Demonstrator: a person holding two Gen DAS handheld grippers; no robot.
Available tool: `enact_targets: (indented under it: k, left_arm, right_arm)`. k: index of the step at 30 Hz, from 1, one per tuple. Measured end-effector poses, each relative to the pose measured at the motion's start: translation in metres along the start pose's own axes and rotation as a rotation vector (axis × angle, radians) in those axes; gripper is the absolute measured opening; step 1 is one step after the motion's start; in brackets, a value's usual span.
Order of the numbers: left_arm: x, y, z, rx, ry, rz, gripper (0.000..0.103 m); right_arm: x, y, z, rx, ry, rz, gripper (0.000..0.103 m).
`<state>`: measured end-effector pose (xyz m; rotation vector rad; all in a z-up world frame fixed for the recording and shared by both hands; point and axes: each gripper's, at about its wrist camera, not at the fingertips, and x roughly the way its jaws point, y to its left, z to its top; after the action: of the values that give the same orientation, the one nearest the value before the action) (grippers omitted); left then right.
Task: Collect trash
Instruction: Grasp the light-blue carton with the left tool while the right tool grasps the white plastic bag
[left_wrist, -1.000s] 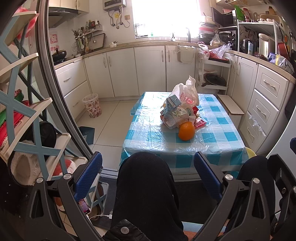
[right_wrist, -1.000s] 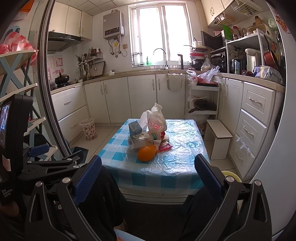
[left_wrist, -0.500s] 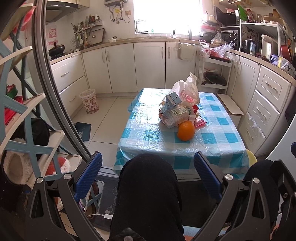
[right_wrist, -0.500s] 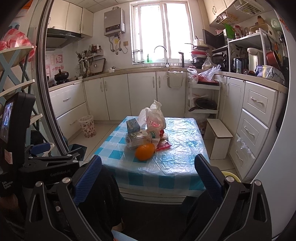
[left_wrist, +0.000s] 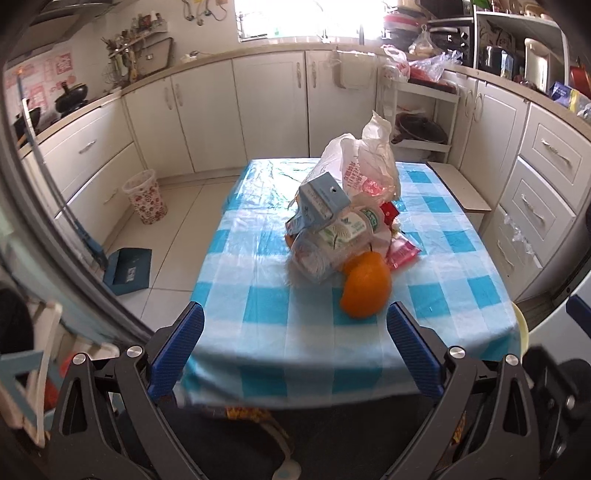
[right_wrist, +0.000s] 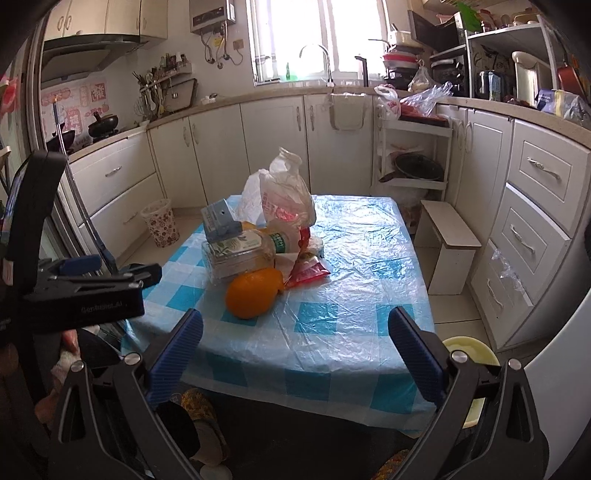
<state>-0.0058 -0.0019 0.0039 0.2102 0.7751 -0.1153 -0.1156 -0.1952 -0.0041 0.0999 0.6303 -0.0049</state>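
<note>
On the worktop (left_wrist: 258, 306) with its blue checked cover the trash sits in one heap near the middle: the white plastic bag (left_wrist: 364, 162) at the back looks light, limp and slippery, best pinched at its bunched top; the clear plastic bottle (left_wrist: 332, 240) would crush easily; the small blue carton (left_wrist: 323, 199) is stiffer; the orange peel (left_wrist: 365, 286) soft. Left gripper (left_wrist: 295, 350) and right gripper (right_wrist: 295, 350) both hang spread wide, empty, touching nothing, short of the heap
</note>
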Motion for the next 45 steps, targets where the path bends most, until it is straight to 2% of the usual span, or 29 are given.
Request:
enact_targets:
  k: [3, 6, 9, 16, 19, 21, 23, 29, 34, 36, 37, 38, 39, 40, 41, 42, 45]
  left_arm:
    - [0.039, -0.006, 0.028, 0.039, 0.036, 0.014, 0.095]
    - [0.067, -0.016, 0.054, 0.081, 0.024, 0.041, 0.095]
    - [0.092, -0.027, 0.072, 0.112, 0.045, 0.047, 0.095]
    - [0.124, -0.028, 0.087, 0.041, 0.059, 0.066, 0.095]
    - [0.135, -0.01, 0.087, -0.038, 0.094, 0.017, 0.072]
    - [0.143, -0.001, 0.084, -0.08, 0.124, -0.014, 0.05]
    - [0.149, 0.009, 0.082, -0.121, 0.156, -0.056, 0.04]
    - [0.155, 0.039, 0.077, -0.23, 0.173, -0.12, 0.036]
    - [0.162, 0.055, 0.073, -0.262, 0.18, -0.136, 0.034]
    - [0.163, 0.059, 0.074, -0.272, 0.181, -0.15, 0.034]
    - [0.164, 0.059, 0.075, -0.273, 0.179, -0.151, 0.034]
    - [0.164, 0.061, 0.076, -0.275, 0.178, -0.153, 0.033]
    - [0.165, 0.062, 0.076, -0.278, 0.176, -0.155, 0.033]
    - [0.165, 0.063, 0.078, -0.28, 0.175, -0.156, 0.033]
    - [0.165, 0.064, 0.079, -0.282, 0.171, -0.153, 0.033]
    - [0.165, 0.064, 0.081, -0.285, 0.167, -0.153, 0.033]
    - [0.163, 0.067, 0.082, -0.294, 0.152, -0.164, 0.033]
  right_arm:
    - [0.026, -0.011, 0.007, 0.024, 0.055, 0.031, 0.096]
    - [0.044, -0.016, 0.015, 0.027, 0.067, 0.04, 0.096]
    - [0.064, -0.024, 0.022, 0.04, 0.083, 0.048, 0.096]
    - [0.114, -0.047, 0.026, 0.087, 0.162, 0.036, 0.096]
    - [0.129, -0.051, 0.037, 0.095, 0.162, 0.047, 0.096]
    - [0.138, -0.051, 0.051, 0.083, 0.133, 0.06, 0.096]
    - [0.148, -0.051, 0.068, 0.069, 0.09, 0.085, 0.096]
    - [0.196, -0.041, 0.115, 0.009, 0.01, 0.168, 0.096]
    - [0.238, -0.041, 0.135, 0.051, 0.025, 0.248, 0.096]
    - [0.252, -0.045, 0.135, 0.099, 0.041, 0.309, 0.096]
    - [0.256, -0.047, 0.135, 0.128, 0.043, 0.355, 0.093]
    - [0.26, -0.048, 0.133, 0.154, 0.05, 0.398, 0.086]
    - [0.263, -0.048, 0.132, 0.169, 0.072, 0.439, 0.062]
    - [0.268, -0.047, 0.132, 0.176, 0.105, 0.458, 0.052]
    - [0.268, -0.046, 0.131, 0.171, 0.108, 0.463, 0.046]
    - [0.266, -0.044, 0.132, 0.16, 0.108, 0.467, 0.034]
    - [0.256, -0.046, 0.133, 0.164, 0.092, 0.495, 0.024]
